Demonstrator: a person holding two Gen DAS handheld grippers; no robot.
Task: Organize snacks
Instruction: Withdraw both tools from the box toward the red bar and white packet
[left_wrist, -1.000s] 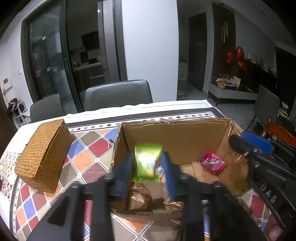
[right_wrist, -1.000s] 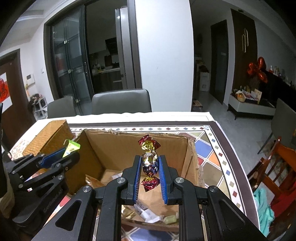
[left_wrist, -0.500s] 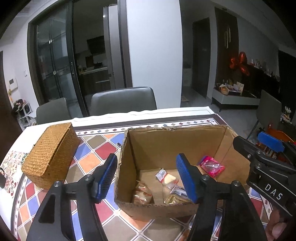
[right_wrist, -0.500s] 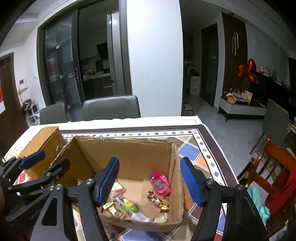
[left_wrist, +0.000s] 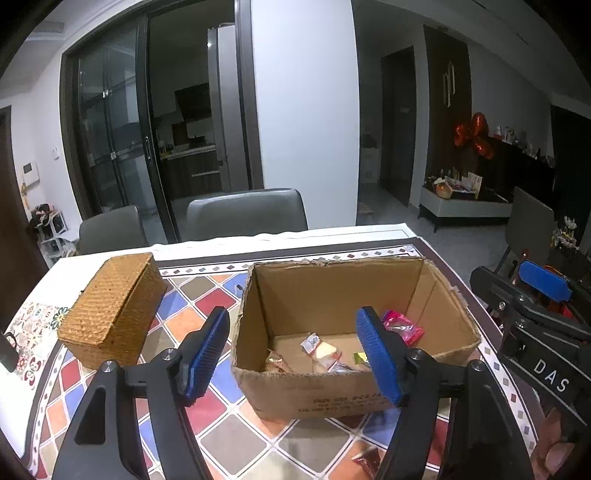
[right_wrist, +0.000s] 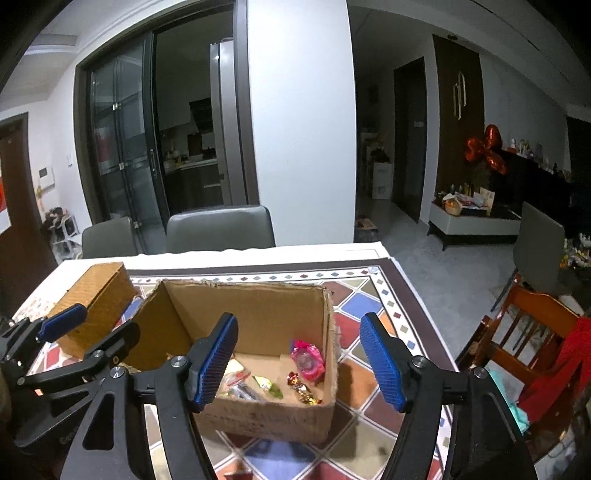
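An open cardboard box (left_wrist: 332, 288) stands on the tiled table and holds several wrapped snacks, among them a pink packet (left_wrist: 404, 329). The right wrist view shows the box (right_wrist: 258, 310) with the pink packet (right_wrist: 307, 360), a green packet (right_wrist: 269, 386) and a red-gold candy (right_wrist: 301, 386) inside. My left gripper (left_wrist: 295, 354) is open and empty, above the box's near wall. My right gripper (right_wrist: 301, 363) is open and empty, above the box's right part. A wrapper (left_wrist: 364, 459) lies on the table near the front edge.
A woven wicker box (left_wrist: 114, 306) sits left of the cardboard box. Grey chairs (left_wrist: 245, 214) stand behind the table. A wooden chair (right_wrist: 528, 332) with red cloth is at the right. The right gripper shows at the right in the left wrist view (left_wrist: 532, 306).
Both grippers opened and dropped their snacks, the green packet and the red-gold candy, into the box. Both then pulled back and up from the box.
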